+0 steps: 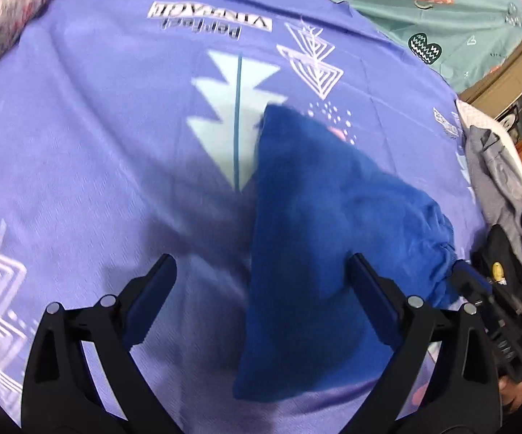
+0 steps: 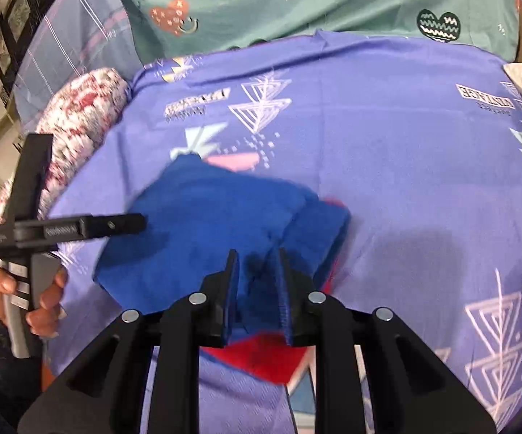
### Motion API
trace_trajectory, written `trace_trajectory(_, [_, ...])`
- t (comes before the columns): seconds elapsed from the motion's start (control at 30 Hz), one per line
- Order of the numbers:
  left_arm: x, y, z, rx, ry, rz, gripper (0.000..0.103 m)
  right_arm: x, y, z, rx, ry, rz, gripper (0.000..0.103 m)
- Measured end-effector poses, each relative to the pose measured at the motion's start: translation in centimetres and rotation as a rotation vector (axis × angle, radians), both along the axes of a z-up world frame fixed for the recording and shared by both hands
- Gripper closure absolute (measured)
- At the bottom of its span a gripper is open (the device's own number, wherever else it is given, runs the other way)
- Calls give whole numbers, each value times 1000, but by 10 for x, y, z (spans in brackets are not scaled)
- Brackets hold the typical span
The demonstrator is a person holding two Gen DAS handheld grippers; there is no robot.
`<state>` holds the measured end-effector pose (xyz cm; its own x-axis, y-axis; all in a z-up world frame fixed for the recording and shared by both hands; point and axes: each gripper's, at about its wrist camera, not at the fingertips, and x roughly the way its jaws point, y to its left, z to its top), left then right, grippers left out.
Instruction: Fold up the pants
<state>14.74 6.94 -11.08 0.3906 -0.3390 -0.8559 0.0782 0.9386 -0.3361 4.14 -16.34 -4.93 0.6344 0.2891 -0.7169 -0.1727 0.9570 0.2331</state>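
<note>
Blue pants [image 2: 203,224] lie bunched on the sheet [image 2: 387,181]. Your right gripper [image 2: 257,271] pinches a fold; left gripper [image 1: 261,271] gapes empty. Keep edges aligned while laying it flat.

Matt blue cloth pants [image 1: 318,224] on printed cloth bedsheet [image 1: 98,144]

We count one pair of blue pants [image 2: 203,231] on one purple sheet [image 2: 387,152]. We see two grippers, the left [image 1: 261,271] and the right [image 2: 257,260], and one hand [image 2: 25,289] on the left tool's handle. Behind the sheet we count one green heart-print cover [image 2: 297,7], one checked pillow [image 2: 76,43] and one floral roll [image 2: 80,115]. At the bed's edge lies one heap of grey clothes [image 1: 496,166].
</note>
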Motion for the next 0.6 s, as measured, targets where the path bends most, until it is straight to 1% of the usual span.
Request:
trace_trajectory(0.07, [-1, 2, -5, -14, 5, 9, 5, -6, 1, -4, -22, -3, -3, 81])
trace_trajectory(0.17, [0, 2, -13, -13, 22, 20, 3, -4, 0, -16, -47, 36, -17, 81])
trace_trajectory(0.23, [0, 0, -10, -3, 19, 18, 3, -4, -2, -15, -29, 48, -9, 80])
trace_trajectory(0.27, [0, 0, -8, 8, 14, 12, 4, -4, -4, -12, -16, 52, -7, 74])
trace_trajectory(0.3, [-1, -1, -6, 13, 11, 7, 4, -6, -8, -8, 16, 52, -5, 58])
trace_trajectory(0.33, [-2, -1, -4, 17, 12, 2, 5, -8, -13, -6, 47, 51, -10, 52])
trace_trajectory(0.4, [-4, 0, -2, 3, 23, -4, 5, -12, -23, -3, 112, 48, -20, 51])
trace_trajectory(0.47, [-5, 1, -2, -32, 35, -12, 5, -14, -31, -4, 159, 59, -25, 49])
trace_trajectory(0.5, [-6, 0, -3, -57, 38, -22, 5, -14, -36, -6, 185, 73, -37, 45])
trace_trajectory(0.53, [-5, -1, -4, -83, 47, -43, 5, -12, -39, -9, 206, 88, -46, 44])
trace_trajectory(0.6, [-3, -6, -9, -93, 73, -71, 4, -8, -46, -18, 280, 127, -46, 41])
